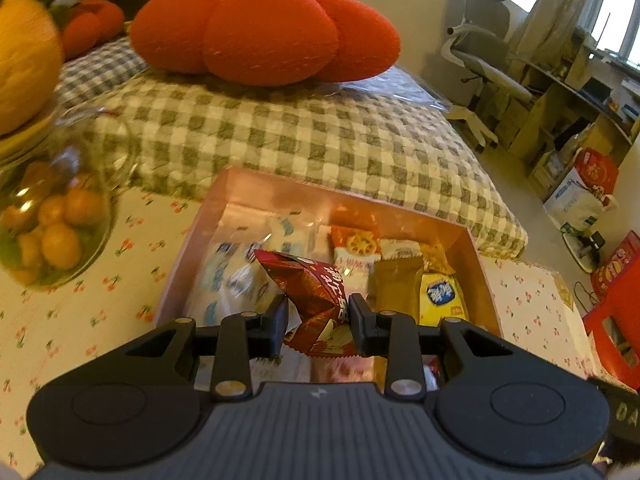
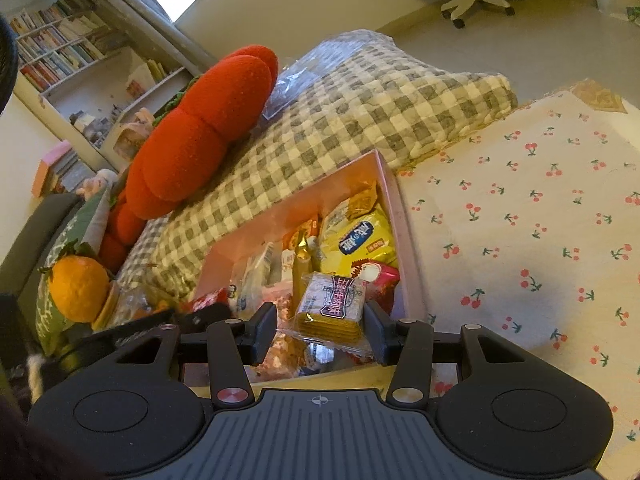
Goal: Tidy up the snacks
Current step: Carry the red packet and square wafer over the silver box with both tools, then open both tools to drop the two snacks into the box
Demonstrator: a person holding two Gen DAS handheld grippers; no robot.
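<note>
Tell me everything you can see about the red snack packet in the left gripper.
The red snack packet is a crinkled, glossy foil-like pouch with white characters and a pale picture near its lower end. It looks sealed and puffy, tilted with one corner pointing up-left. The left gripper pinches it between both fingers, above the pink box of other snacks.
</note>
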